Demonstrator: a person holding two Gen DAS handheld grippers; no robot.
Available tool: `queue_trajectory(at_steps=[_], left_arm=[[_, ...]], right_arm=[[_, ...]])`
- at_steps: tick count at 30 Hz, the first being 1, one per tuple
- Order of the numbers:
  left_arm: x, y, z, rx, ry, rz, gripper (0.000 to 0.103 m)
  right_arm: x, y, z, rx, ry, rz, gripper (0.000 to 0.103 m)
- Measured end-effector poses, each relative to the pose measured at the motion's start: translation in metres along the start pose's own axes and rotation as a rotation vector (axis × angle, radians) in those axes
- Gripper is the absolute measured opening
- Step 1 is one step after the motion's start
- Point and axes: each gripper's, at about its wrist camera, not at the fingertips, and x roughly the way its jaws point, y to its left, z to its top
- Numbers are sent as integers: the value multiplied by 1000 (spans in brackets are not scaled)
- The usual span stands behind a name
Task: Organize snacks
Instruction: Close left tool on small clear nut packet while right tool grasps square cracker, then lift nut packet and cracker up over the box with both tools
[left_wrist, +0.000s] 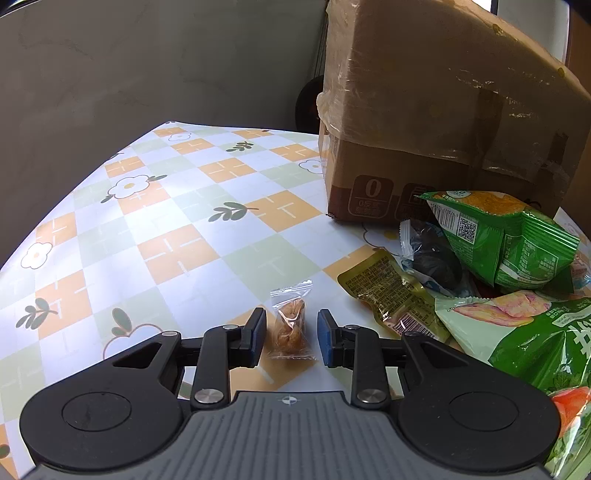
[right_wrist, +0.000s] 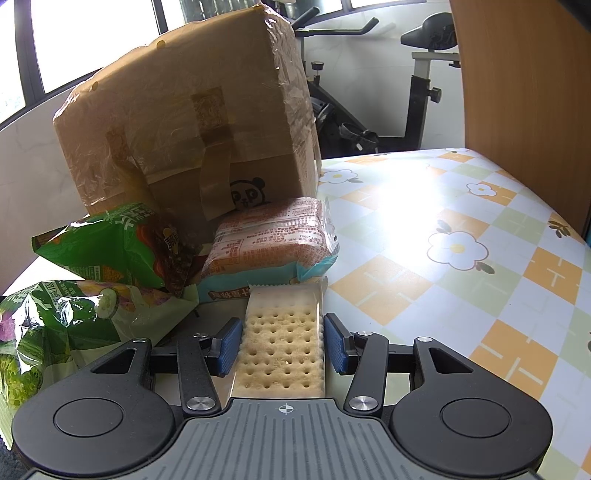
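In the left wrist view, my left gripper (left_wrist: 291, 338) is open, its blue pads on either side of a small clear-wrapped brown snack (left_wrist: 290, 326) lying on the table, with gaps on both sides. To the right lies a pile: an olive-gold packet (left_wrist: 391, 291), a dark snack in clear wrap (left_wrist: 434, 258), a green bag (left_wrist: 506, 236) and a light green bag (left_wrist: 535, 332). In the right wrist view, my right gripper (right_wrist: 282, 343) stands around a clear-wrapped cracker pack (right_wrist: 282, 343), pads close to or touching its sides. Beyond it lies an orange-and-teal packet (right_wrist: 273, 236) and green bags (right_wrist: 110, 243).
A large taped cardboard box (left_wrist: 436, 110) stands on the flowered checked tablecloth (left_wrist: 177, 206); it also shows in the right wrist view (right_wrist: 192, 122). An exercise bike (right_wrist: 417, 92) stands beyond the table. A wooden panel (right_wrist: 524, 92) rises at the right.
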Motion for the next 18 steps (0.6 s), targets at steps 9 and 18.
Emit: queue_trajectory(at_steps=[9,18], left_arm=[[-5,0,-8,-9,-41,28,19],[-11,-5,-13,-6,-45,39,19]], right_arm=[[0,0,0,1,0,0,46],[1,1,0,-5,1,0,47]])
